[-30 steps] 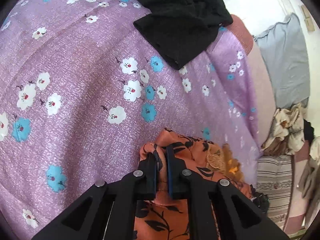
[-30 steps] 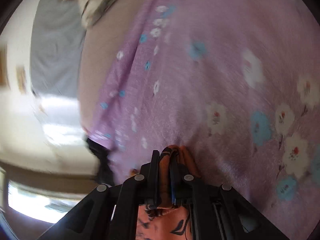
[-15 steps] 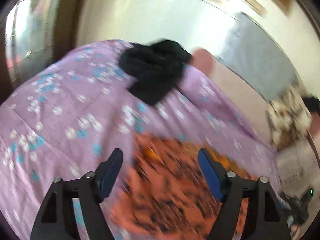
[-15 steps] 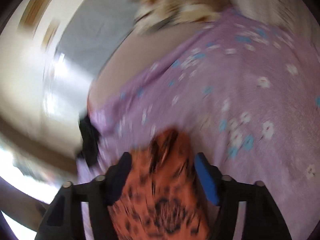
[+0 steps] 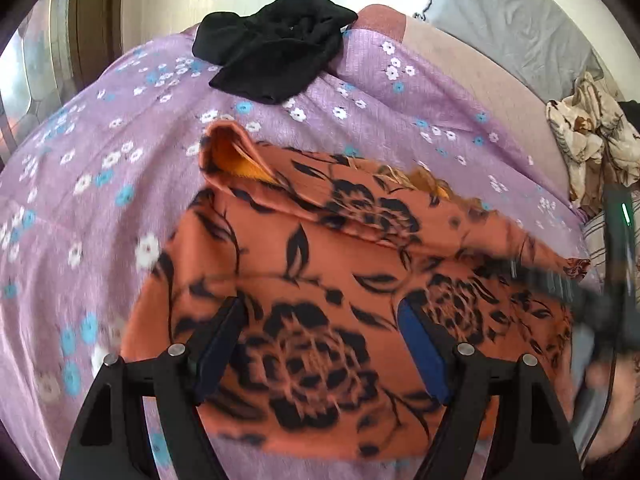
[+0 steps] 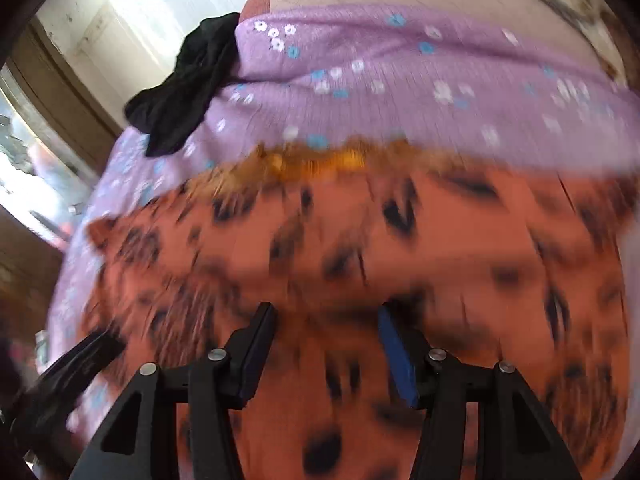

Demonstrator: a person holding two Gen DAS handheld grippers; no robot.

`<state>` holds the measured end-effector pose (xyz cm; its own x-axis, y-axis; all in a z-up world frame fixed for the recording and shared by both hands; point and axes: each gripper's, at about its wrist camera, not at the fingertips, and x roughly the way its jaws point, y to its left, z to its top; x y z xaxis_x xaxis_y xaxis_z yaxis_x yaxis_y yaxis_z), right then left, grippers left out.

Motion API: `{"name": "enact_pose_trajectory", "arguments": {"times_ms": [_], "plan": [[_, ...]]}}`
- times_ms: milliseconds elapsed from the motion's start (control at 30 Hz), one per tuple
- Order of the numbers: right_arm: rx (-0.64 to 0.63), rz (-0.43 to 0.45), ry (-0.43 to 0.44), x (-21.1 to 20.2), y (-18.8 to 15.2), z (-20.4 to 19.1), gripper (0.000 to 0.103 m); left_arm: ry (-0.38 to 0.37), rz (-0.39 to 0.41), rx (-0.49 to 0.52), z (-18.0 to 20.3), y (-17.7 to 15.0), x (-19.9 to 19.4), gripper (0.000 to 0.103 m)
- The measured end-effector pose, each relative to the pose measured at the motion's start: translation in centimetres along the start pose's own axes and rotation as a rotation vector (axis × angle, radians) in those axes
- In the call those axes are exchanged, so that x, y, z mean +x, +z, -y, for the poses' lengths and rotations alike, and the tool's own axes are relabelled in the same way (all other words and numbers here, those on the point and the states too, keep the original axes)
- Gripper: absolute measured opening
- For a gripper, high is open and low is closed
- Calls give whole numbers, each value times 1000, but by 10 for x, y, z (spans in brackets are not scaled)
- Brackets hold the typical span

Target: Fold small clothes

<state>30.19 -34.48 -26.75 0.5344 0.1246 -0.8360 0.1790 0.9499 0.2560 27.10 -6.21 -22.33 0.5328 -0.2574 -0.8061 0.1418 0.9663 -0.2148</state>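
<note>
Lying spread on the lilac flowered bedsheet (image 5: 100,184), the orange black-flowered cloth (image 5: 320,264). Hovering above it, gaping and empty, the left gripper (image 5: 320,344); closing on nothing, the right gripper (image 6: 326,344). Resting near the far edge, a crumpled black garment (image 5: 276,48).

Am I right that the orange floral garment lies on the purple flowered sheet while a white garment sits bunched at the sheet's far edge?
Not quite: the bunched garment at the far edge is black, not white, as the left wrist view shows clearly. The rest holds: the orange floral garment lies on the purple flowered sheet.
</note>
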Motion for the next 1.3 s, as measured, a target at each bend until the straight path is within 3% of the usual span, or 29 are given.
{"name": "enact_pose_trajectory", "arguments": {"times_ms": [67,167,267,367,467,533,633,800,967,1067,1200,1300], "plan": [[25,42,-23,12,31,4,56,-15,-26,-33,-6,4,5,80],[175,156,-39,18,77,21,57,-31,-13,-75,-11,7,9,80],[241,223,-22,0,85,30,57,-8,10,-105,-20,9,3,80],[169,270,-74,-24,75,26,57,-12,14,-162,-31,9,-2,80],[176,221,-106,-39,50,45,56,19,23,-193,-38,7,-9,80],[140,163,-62,-45,33,42,56,57,39,-206,-41,5,-15,80],[4,96,-2,-45,12,4,56,161,77,-170,-40,1,-26,80],[-135,15,114,-1,18,-83,56,195,34,-123,-34,-2,-19,80],[-24,4,165,60,67,-120,56,226,-29,-95,-29,-1,-3,80],[3,-37,111,94,80,-126,57,239,-35,-63,-21,2,3,80],[34,6,125,80,87,-120,55,278,16,-6,-10,5,1,80],[42,61,95,43,72,-93,55,280,85,64,8,3,-12,80]]}}
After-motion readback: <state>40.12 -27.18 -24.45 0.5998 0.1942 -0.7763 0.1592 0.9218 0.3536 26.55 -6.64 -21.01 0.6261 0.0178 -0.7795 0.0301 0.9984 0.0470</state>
